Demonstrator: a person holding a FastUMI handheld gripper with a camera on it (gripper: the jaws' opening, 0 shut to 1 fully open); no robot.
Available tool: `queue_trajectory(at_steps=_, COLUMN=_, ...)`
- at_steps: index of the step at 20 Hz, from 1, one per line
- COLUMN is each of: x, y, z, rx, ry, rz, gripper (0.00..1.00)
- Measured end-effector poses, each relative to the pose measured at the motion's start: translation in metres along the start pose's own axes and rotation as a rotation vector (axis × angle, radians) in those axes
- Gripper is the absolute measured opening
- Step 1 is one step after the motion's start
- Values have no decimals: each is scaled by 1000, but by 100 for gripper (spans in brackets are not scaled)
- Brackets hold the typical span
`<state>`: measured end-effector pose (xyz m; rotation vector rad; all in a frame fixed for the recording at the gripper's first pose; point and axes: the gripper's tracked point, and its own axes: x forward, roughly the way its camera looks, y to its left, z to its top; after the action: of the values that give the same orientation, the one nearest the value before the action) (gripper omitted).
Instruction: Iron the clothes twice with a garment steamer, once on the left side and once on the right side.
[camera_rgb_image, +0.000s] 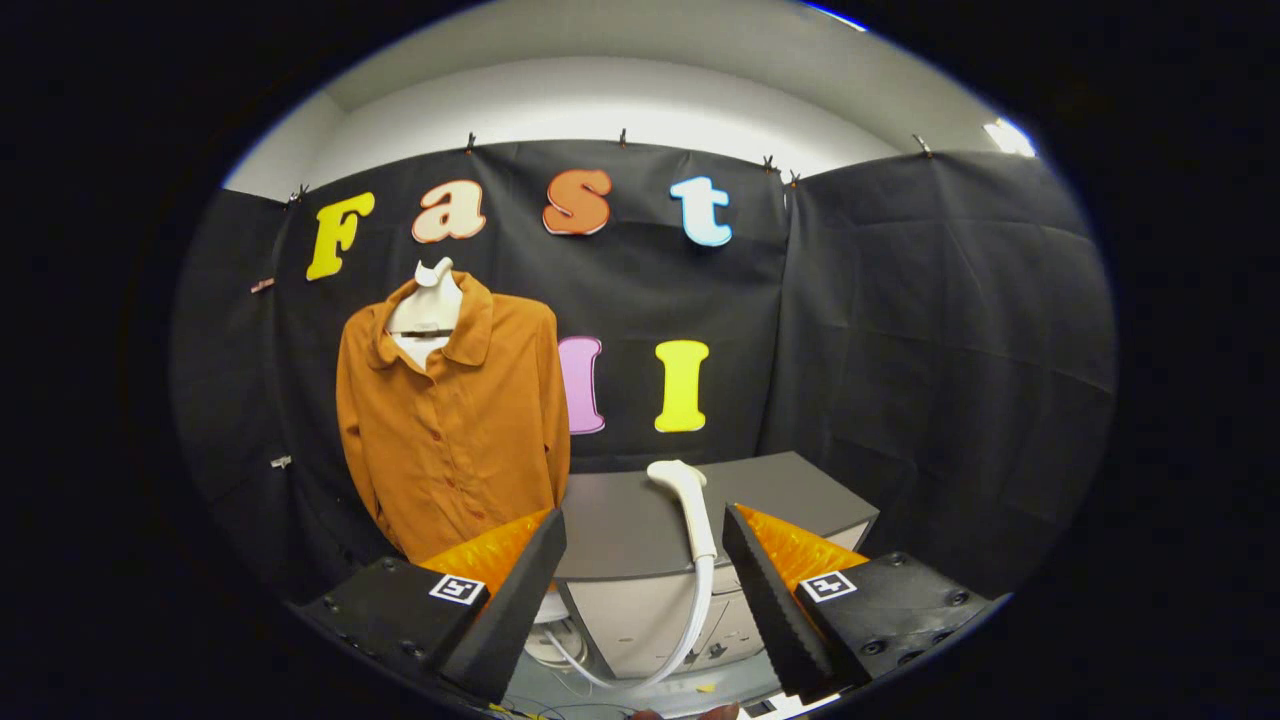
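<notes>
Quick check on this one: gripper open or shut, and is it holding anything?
Gripper: open, holding nothing; the steamer head lies on the cabinet ahead, between the spread fingers.

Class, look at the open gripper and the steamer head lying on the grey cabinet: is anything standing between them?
Nothing visible does. The gripper is open, and the white steamer head lies on the grey cabinet just ahead, in line with the gap between the fingers. The orange shirt hangs off to the side, beyond one finger, clear of that path.
</notes>
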<state>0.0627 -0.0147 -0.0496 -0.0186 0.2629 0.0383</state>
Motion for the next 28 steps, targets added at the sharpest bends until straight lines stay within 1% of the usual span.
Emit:
queue_trajectory(at_steps=4, x=71, y=-13, z=-37, rx=6, ry=211, rz=37, gripper=98)
queue_trajectory(at_steps=7, x=125, y=-30, z=-70, rx=12, ry=359, rz=35, gripper=99)
queue_trajectory(at_steps=11, x=179, y=-50, z=-115, rx=3, ry=499, rz=15, gripper=99)
queue_trajectory(at_steps=14, x=211, y=-62, z=-140, rx=-19, ry=562, rz=-13, gripper=94)
queue_trajectory(at_steps=16, x=220, y=-65, z=-154, rx=-15, ry=607, rz=-23, gripper=76)
queue_trajectory(at_steps=17, x=224, y=-66, z=-162, rx=-14, ry=627, rz=-24, gripper=68)
queue_trajectory(at_steps=18, x=227, y=-68, z=-168, rx=-19, ry=643, rz=-28, gripper=64)
queue_trajectory(at_steps=19, x=230, y=-65, z=-176, rx=1, ry=656, rz=-26, gripper=55)
queue_trajectory(at_steps=20, x=214, y=-66, z=-156, rx=12, ry=663, rz=-12, gripper=45)
queue_trajectory(at_steps=21, x=227, y=-63, z=-172, rx=-1, ry=634, rz=-1, gripper=41)
queue_trajectory(at_steps=22, x=232, y=-63, z=-175, rx=-18, ry=610, rz=19, gripper=37)
queue_trajectory(at_steps=23, x=238, y=-62, z=-173, rx=-12, ry=586, rz=42, gripper=32)
queue_trajectory(at_steps=24, x=236, y=-64, z=-173, rx=11, ry=588, rz=52, gripper=29)
queue_trajectory(at_steps=25, x=231, y=-63, z=-170, rx=30, ry=568, rz=45, gripper=26)
queue_trajectory(at_steps=26, x=231, y=-68, z=-163, rx=40, ry=532, rz=29, gripper=26)
queue_trajectory(at_steps=28, x=222, y=-75, z=-135, rx=64, ry=427, rz=0, gripper=26)
